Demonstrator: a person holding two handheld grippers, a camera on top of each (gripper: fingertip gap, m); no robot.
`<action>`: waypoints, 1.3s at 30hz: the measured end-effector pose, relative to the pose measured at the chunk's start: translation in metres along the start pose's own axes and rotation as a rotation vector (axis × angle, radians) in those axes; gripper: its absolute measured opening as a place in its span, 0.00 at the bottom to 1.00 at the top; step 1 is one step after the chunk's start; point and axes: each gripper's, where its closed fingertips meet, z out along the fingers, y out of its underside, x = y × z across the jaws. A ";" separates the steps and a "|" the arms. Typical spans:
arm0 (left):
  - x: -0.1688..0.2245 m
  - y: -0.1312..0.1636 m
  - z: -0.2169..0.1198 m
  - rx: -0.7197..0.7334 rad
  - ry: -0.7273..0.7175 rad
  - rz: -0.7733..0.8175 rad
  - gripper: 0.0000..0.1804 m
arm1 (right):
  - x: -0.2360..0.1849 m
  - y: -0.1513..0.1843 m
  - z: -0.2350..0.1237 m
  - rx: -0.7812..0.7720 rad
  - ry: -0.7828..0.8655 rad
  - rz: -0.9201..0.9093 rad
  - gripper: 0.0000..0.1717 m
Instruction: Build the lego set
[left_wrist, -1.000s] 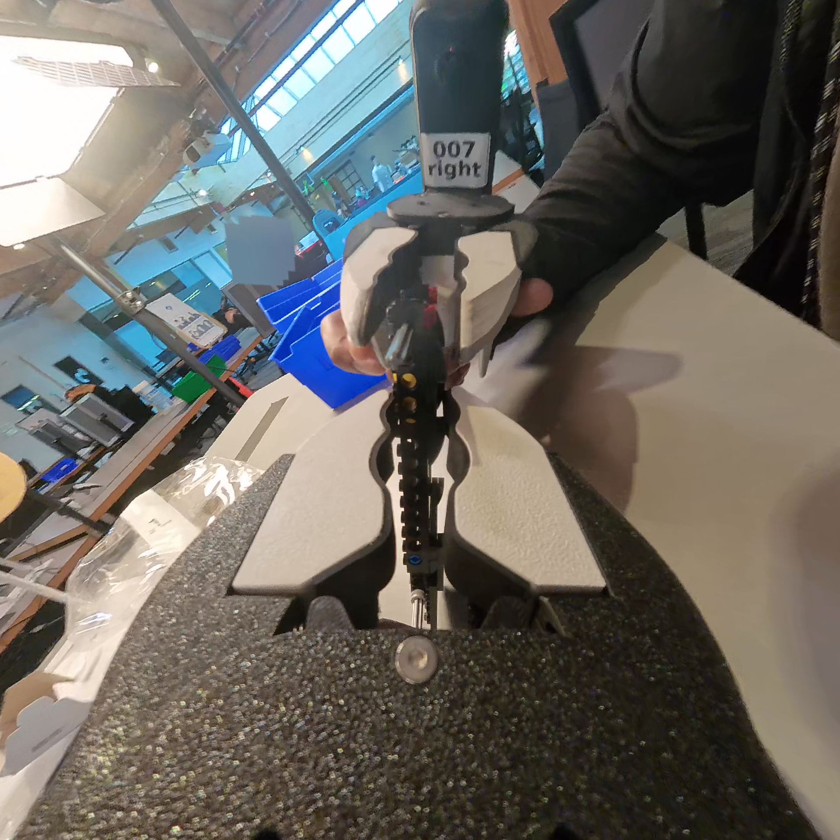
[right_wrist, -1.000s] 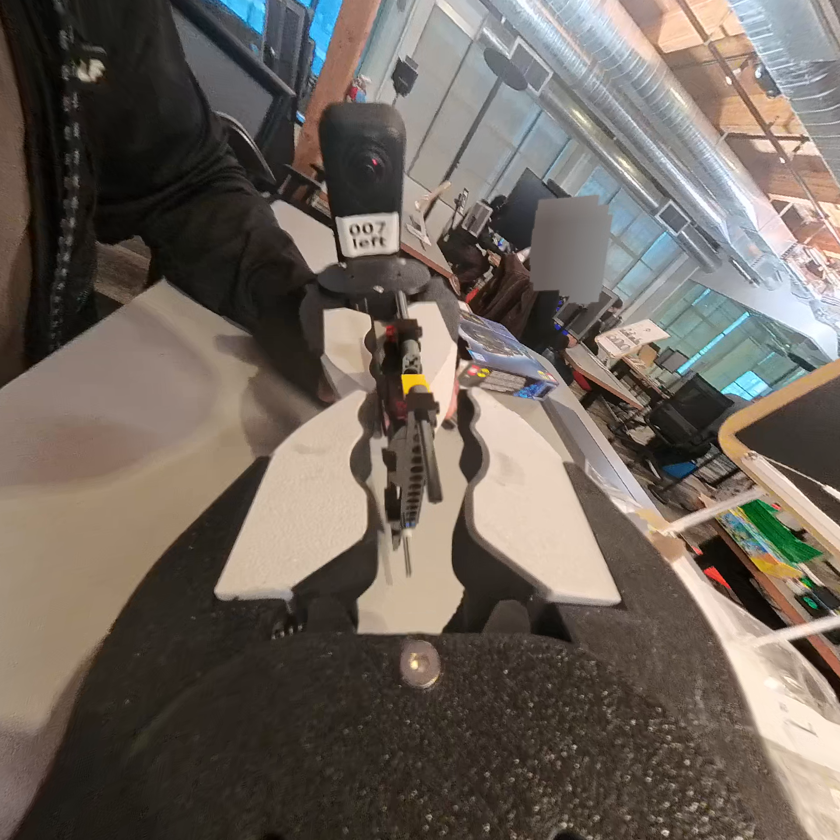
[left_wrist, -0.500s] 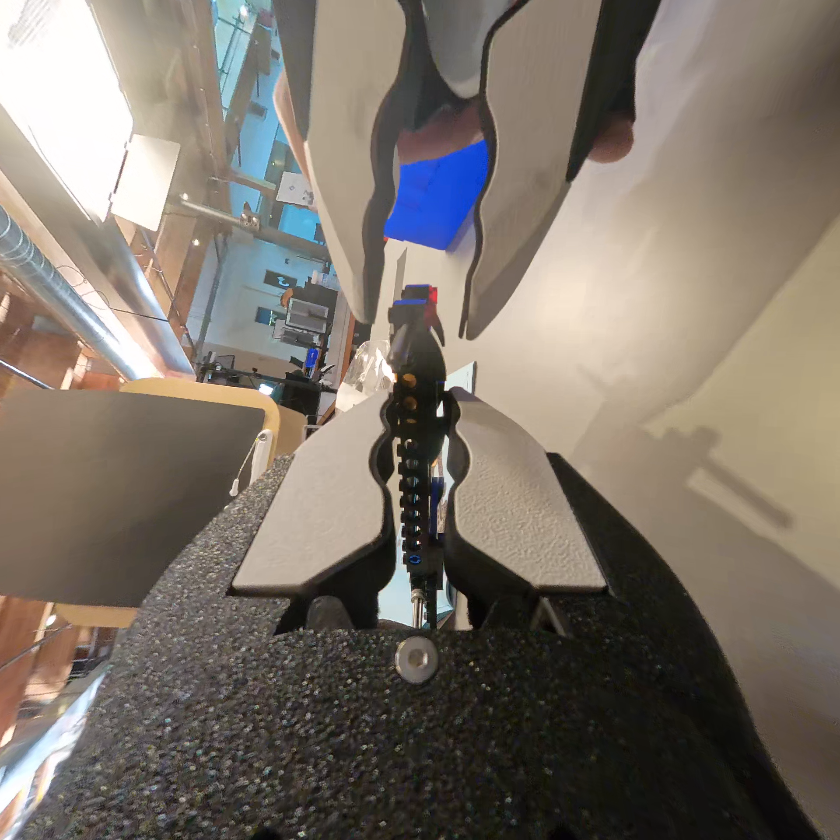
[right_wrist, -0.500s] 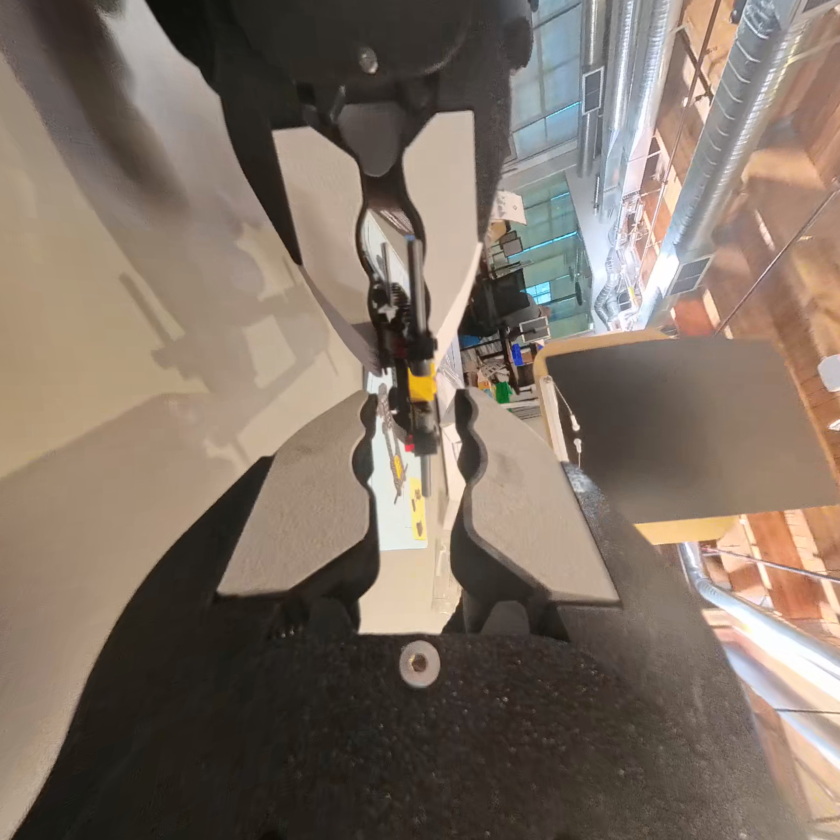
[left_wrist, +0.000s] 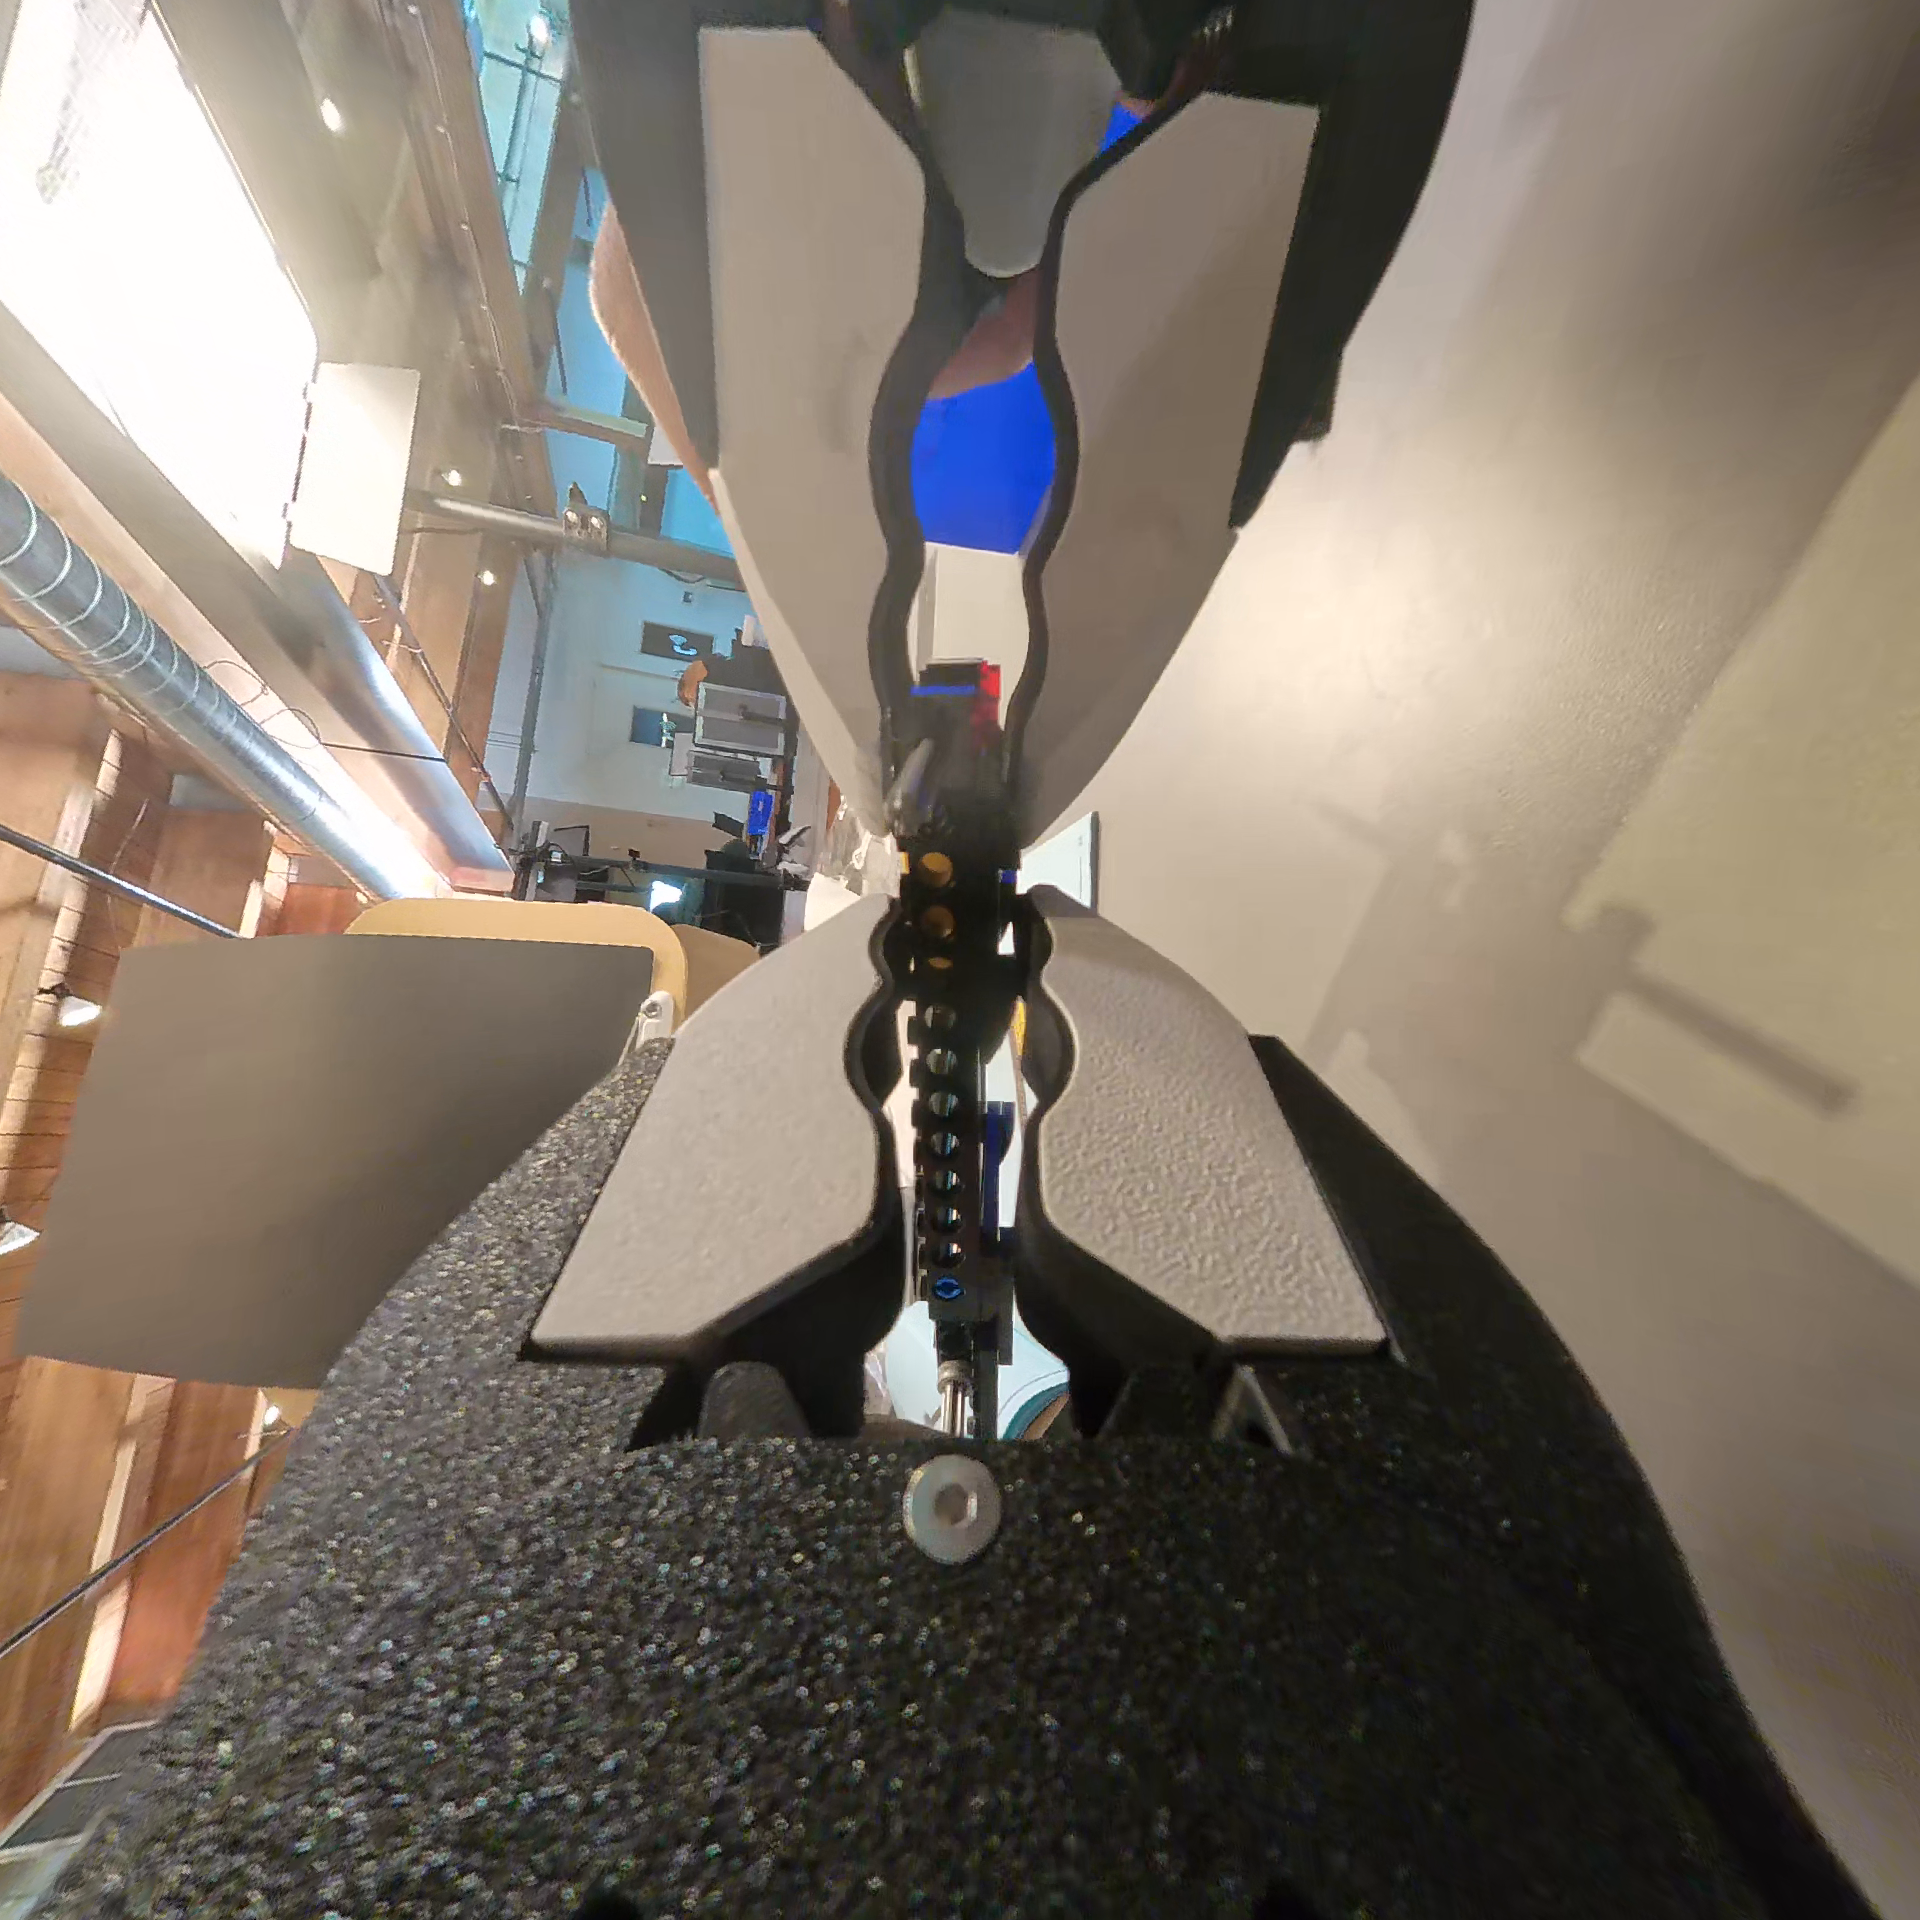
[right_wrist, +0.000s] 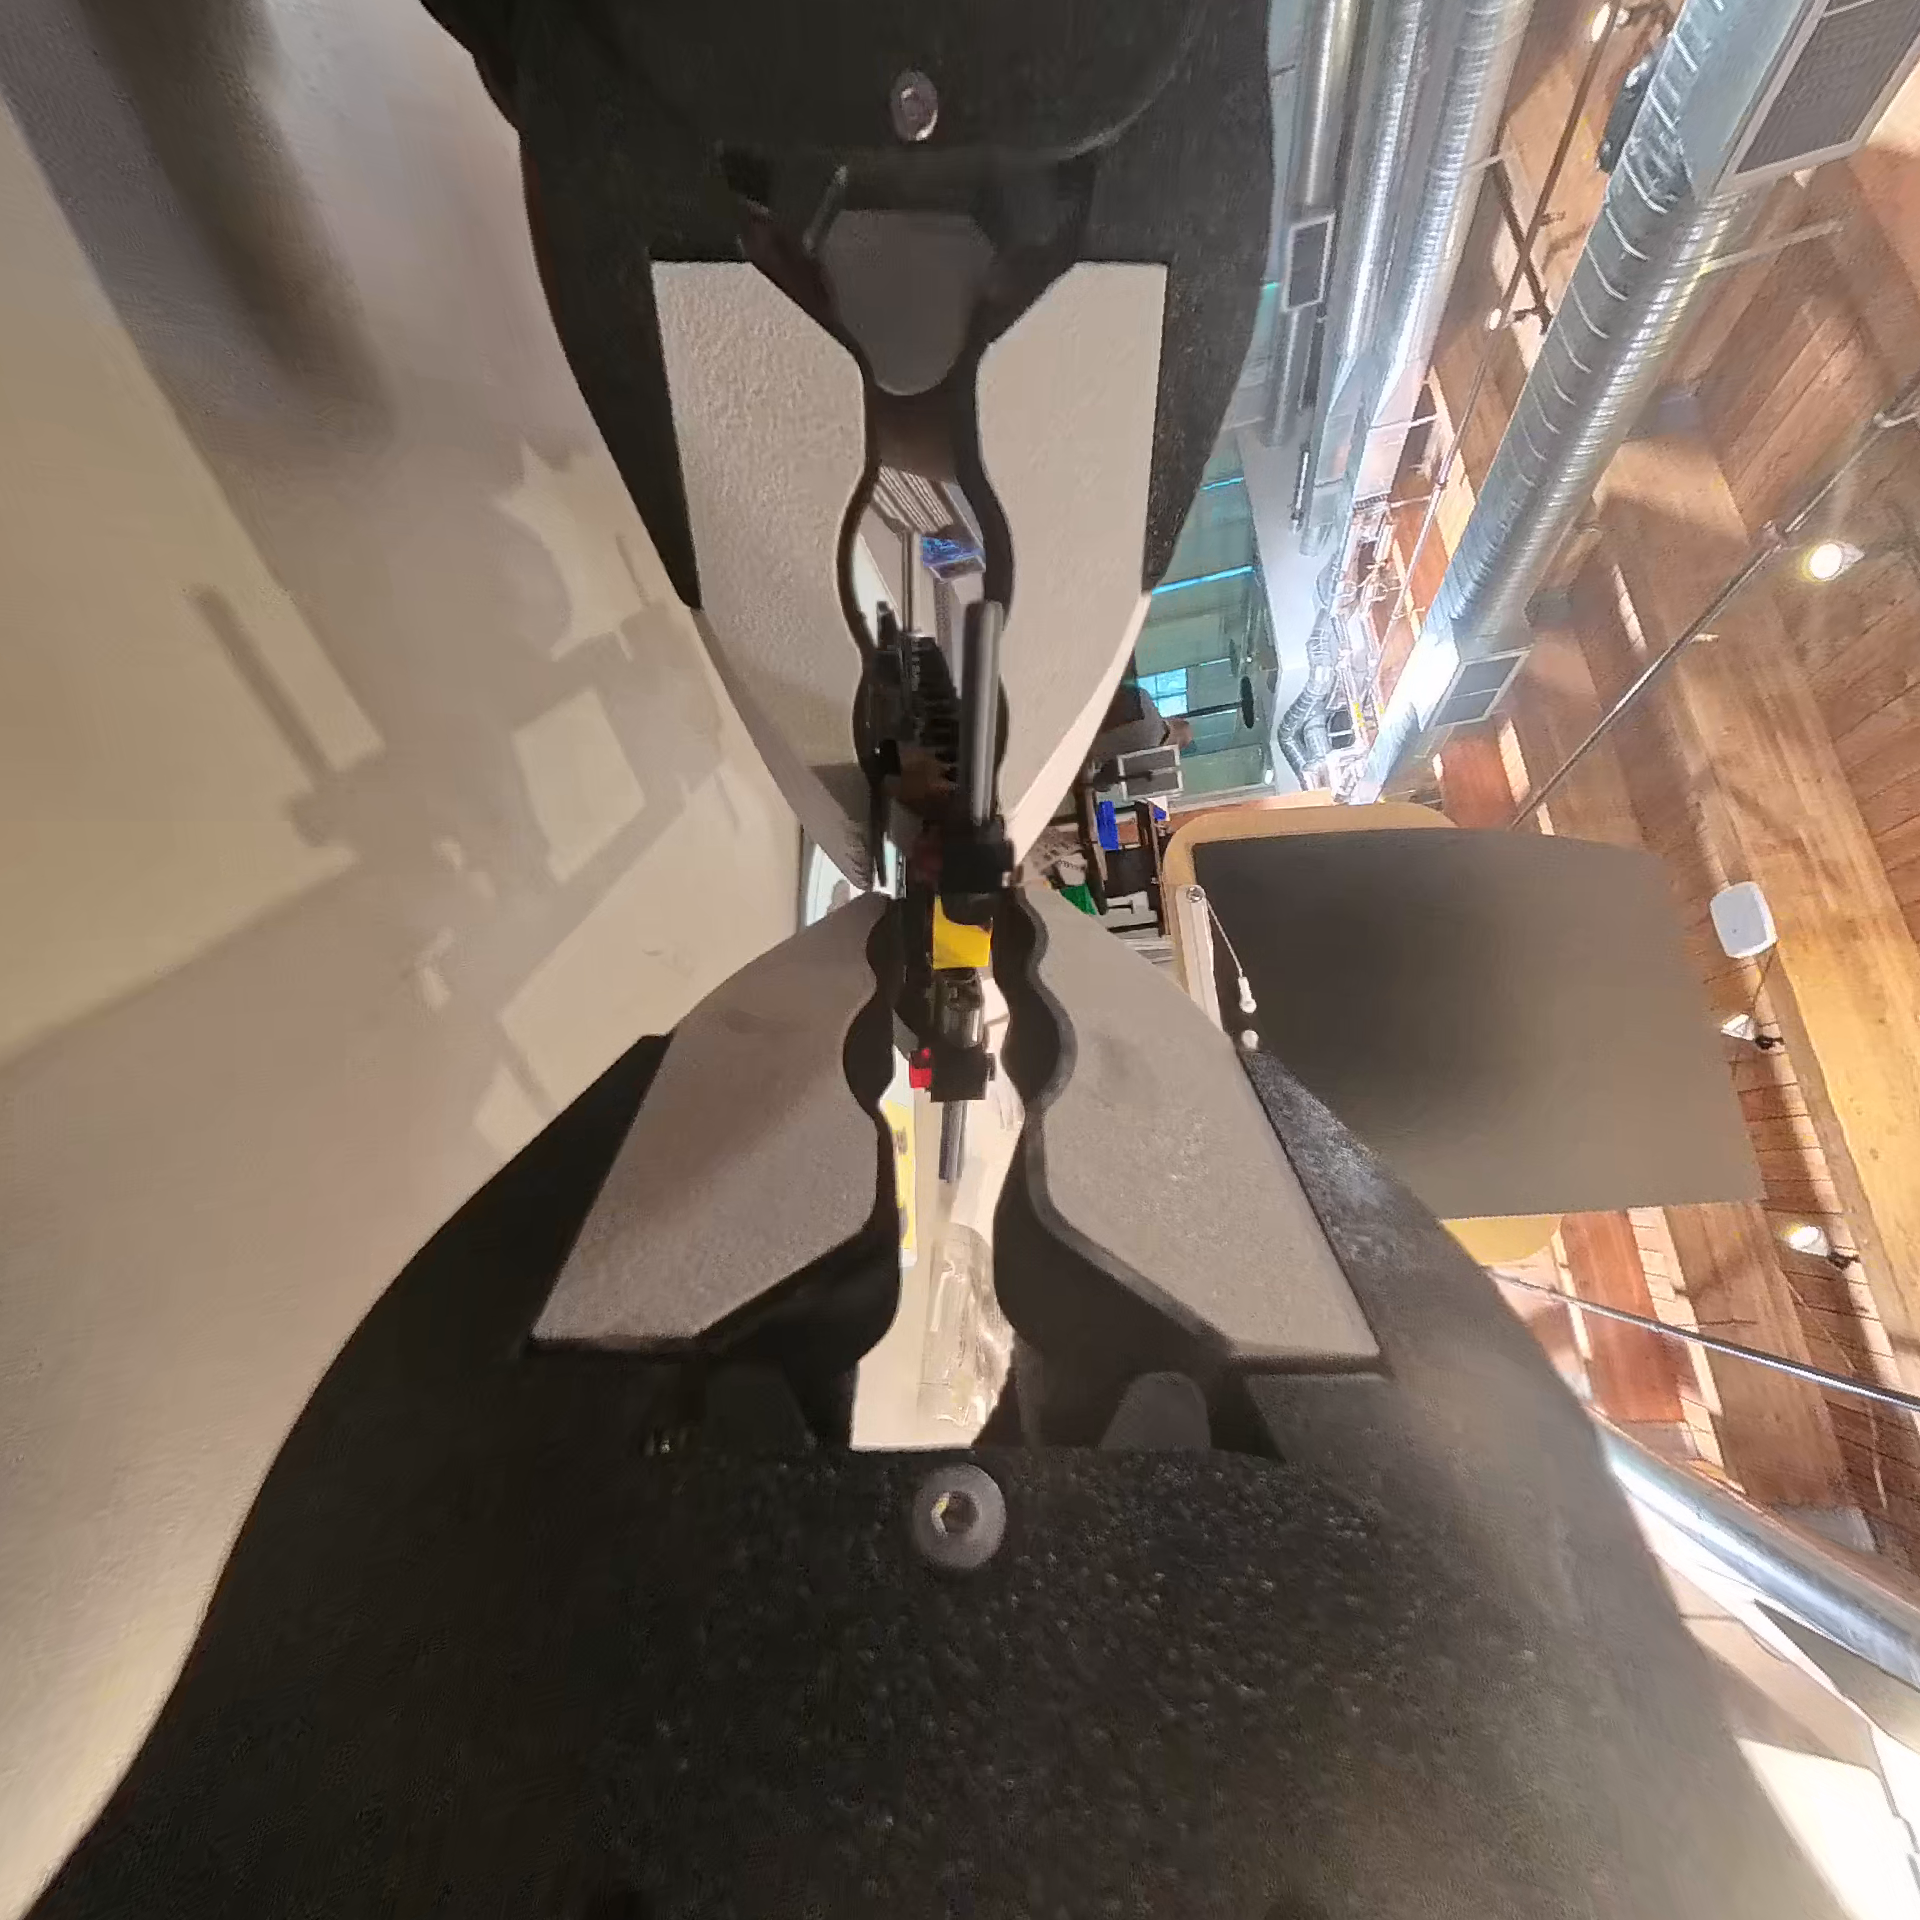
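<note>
Care suits this two-handed hold: left gripper (left_wrist: 951, 920) and right gripper (right_wrist: 940, 925) both clench one black toy-brick assembly (left_wrist: 940, 1091) (tips nearly touching), so keep them aligned.

A pale off-white matte tabletop, seen at a steep tilt

The pale off-white tabletop (left_wrist: 1507, 727) fills the right side of the left wrist view and the left side of the right wrist view (right_wrist: 260, 935). A white sheet with yellow print (right_wrist: 902, 1174) and a clear crinkled plastic bag (right_wrist: 966, 1340) lie on it.
</note>
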 end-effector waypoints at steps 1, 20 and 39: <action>0.000 -0.001 0.000 0.001 -0.001 0.005 0.10 | 0.000 0.000 0.000 0.006 -0.008 0.001 0.09; -0.005 -0.006 0.003 0.021 -0.047 -0.038 0.11 | 0.003 0.001 -0.008 0.029 -0.027 0.021 0.09; 0.008 0.005 0.006 -0.003 0.009 -0.019 0.09 | -0.011 -0.007 -0.005 0.054 -0.053 -0.008 0.09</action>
